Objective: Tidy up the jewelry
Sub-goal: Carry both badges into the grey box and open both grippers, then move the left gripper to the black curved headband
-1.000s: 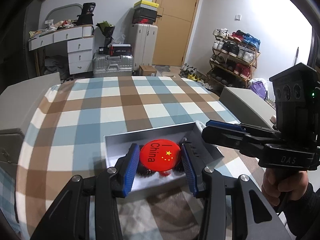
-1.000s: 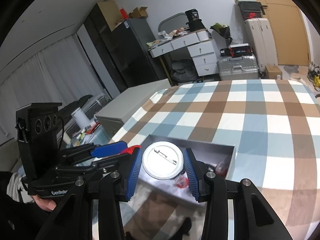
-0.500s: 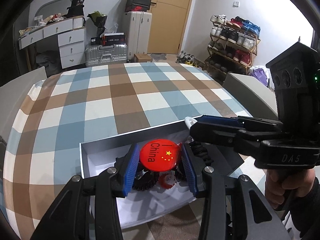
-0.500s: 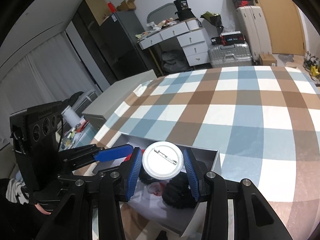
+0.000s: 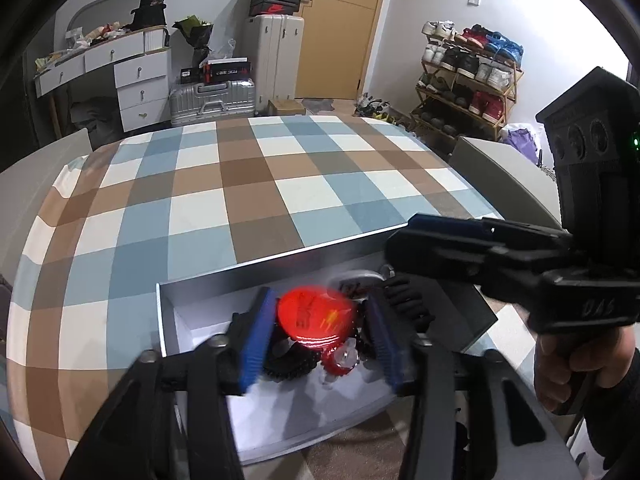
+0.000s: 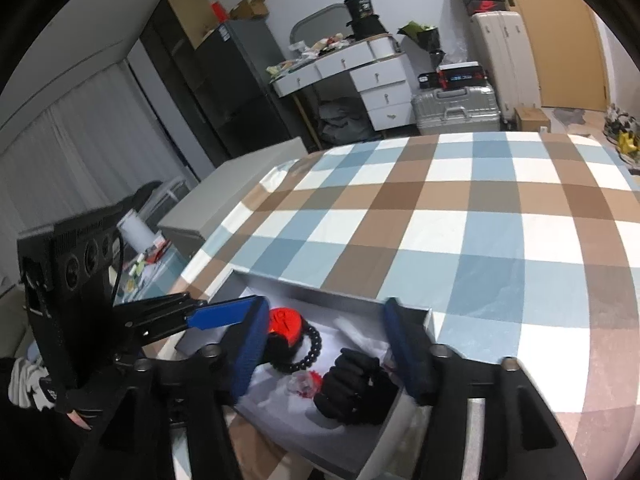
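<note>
While over the box, both claws wide, red badge loose between left pads.

Both grippers black plastic, blue ribbed pads, silver pivot screws. Right gripper embossed "DAS", green LED. Bare hand, dark sleeve.

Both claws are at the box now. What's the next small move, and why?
Probably lift the left claw straight up, out of the box. It stands open, with a gap on each side of the red badge, so it seems to hold nothing. The badge looks to be down among the black beads. The right claw is open and empty too.
</note>
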The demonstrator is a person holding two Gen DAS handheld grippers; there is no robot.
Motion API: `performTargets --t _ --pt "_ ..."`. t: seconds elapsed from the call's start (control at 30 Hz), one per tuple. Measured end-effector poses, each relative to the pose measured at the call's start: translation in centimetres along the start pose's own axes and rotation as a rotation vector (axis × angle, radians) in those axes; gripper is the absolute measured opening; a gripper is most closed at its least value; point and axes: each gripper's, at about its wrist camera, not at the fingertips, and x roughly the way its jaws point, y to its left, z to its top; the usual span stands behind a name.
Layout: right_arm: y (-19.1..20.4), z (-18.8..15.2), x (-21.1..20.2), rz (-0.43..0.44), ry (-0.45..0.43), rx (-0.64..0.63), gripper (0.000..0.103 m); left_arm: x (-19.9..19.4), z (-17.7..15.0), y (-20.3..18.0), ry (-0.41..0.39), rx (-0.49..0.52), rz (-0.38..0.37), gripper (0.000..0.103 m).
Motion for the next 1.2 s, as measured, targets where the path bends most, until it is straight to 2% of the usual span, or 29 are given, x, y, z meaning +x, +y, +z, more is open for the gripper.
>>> performTargets --t 0.13,0.47,0.7,0.83,1.07,1.13,1.2 --pt "0.1 0.0 -1.2 0.004 -0.036 0.011 0.063 -0.2 0.0 0.2 -0.013 -0.014 0.008 0.063" --pt "1.0 -0.2 -3.9 -0.029 -0.083 -0.001 0.072 -2.0 -0.4 0.3 -0.030 -0.033 0.052 0.064" --pt "2.1 -0.9 -6.0 -0.041 -0.126 -0.012 0.083 -3.6 -1.0 -0.2 -0.042 -0.040 0.054 0.064" --pt "2.7 -1.5 -6.9 -0.053 -0.133 -0.026 0.084 -4.4 -1.3 -0.6 -0.050 -0.034 0.068 0.072" --pt "4.2 -3.2 -8.6 -0.078 -0.158 -0.061 0.091 -5.8 -2.5 -1.4 -0.067 -0.045 0.065 0.078" --pt "4.6 -3.8 -9.0 -0.087 -0.159 -0.068 0.097 -6.0 -3.0 -1.8 -0.063 -0.036 0.037 0.078" --pt "4.9 -4.7 -9.5 -0.093 -0.154 -0.063 0.098 -6.2 -3.5 -2.3 -0.050 -0.017 0.003 0.078"
